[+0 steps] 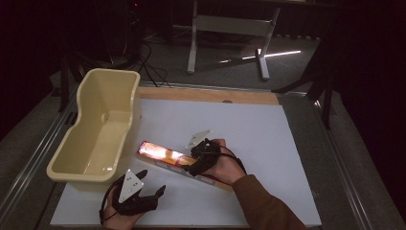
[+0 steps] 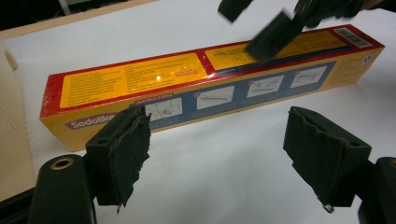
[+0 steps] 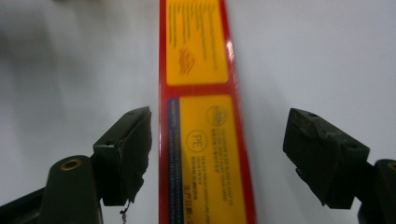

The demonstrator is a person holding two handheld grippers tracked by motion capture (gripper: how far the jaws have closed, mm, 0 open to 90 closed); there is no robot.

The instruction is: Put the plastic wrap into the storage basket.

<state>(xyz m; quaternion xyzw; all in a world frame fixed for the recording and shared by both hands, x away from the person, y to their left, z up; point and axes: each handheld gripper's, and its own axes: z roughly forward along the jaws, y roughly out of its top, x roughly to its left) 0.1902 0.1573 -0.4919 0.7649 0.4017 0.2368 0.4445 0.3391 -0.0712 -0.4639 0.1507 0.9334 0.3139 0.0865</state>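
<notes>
Tub (image 1: 98, 129) beside long box (image 1: 165, 155)

My right gripper (image 1: 195, 162) hangs spread over the long box (image 1: 163, 155), one jaw to each side of it, with bare white board (image 3: 327, 56) outside both jaws. Ahead of it the box top runs on with nothing lying on it. My left gripper (image 1: 148, 187) is wide apart too, the box lying crosswise just beyond its tips and open board between them. The cream tub (image 1: 91, 139) stands close on its outer side, walling off that way.
</notes>
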